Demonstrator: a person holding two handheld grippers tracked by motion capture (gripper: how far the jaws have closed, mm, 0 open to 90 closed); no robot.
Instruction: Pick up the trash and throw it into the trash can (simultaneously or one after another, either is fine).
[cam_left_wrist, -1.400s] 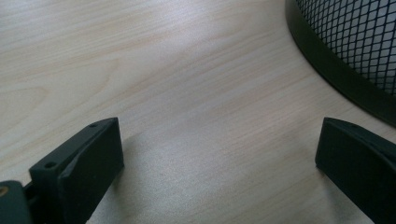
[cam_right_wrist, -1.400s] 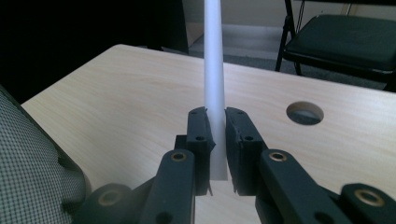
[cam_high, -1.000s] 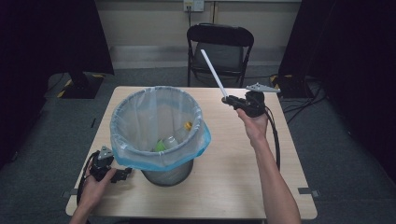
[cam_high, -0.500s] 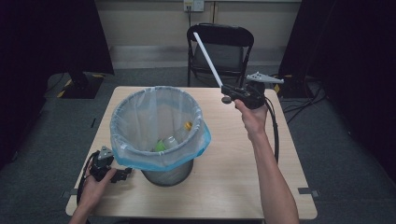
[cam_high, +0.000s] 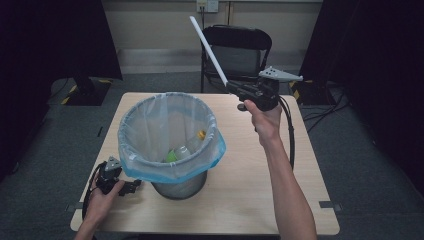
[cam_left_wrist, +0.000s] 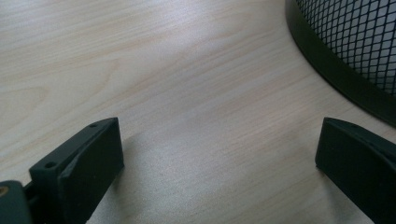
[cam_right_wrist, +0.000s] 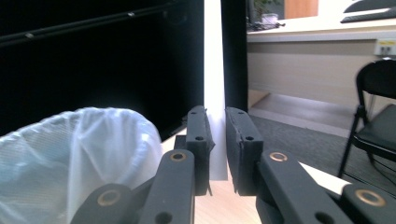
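High view first: the person's right gripper is up in the air past the far right side of the bin, jaws clamped tight on the bottom end of a long thin white plastic strip that pokes up and away toward the back wall at a slant. Right gripper view backs that up, strip pinched flat between the two black jaws with most of its length sticking out free.

Left gripper sits low on the pale wooden table just beside the base of the bin, jaws spread wide with nothing between them, just bare tabletop.

What I'd worry about: that strip is long and only held at one end, so it's going to wobble or pivot in the jaws if the hand swings fast. If it's meant for the bin, the free end could catch the bag rim and drag the liner off, or tip over the edge and end up on the floor. Guessing here, obviously.

Container-wise, it's a round black wire mesh wastebasket lined with a clear bluish plastic bag folded over the rim. Down inside I can make out a clear plastic bottle with an orange cap and something green next to it, can't tell what that is
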